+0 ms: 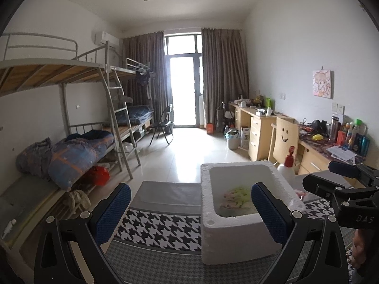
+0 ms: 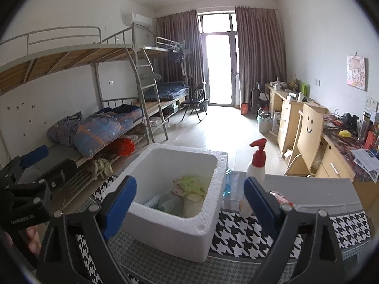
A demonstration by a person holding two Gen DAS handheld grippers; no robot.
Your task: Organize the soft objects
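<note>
A white foam box [image 1: 239,234] stands on the table's houndstooth cloth [image 1: 161,224]. Inside it lies a crumpled green and pink cloth [image 2: 189,184] on top of pale soft pieces [image 2: 191,207]. My left gripper [image 1: 189,210] is open just short of the box's left front corner, with nothing held. My right gripper [image 2: 190,203] hovers open over the box's near rim, its blue pads [image 2: 120,203] empty. In the left wrist view the right gripper shows at the right edge, beside the box.
A white pump bottle with a red top [image 2: 257,163] stands right of the box, with a pink packet [image 2: 279,195] near it. Clear blue plastic [image 2: 227,182] lies behind the box. Bunk beds [image 1: 78,151] line the left wall. Desks and a smiley chair [image 1: 284,139] line the right.
</note>
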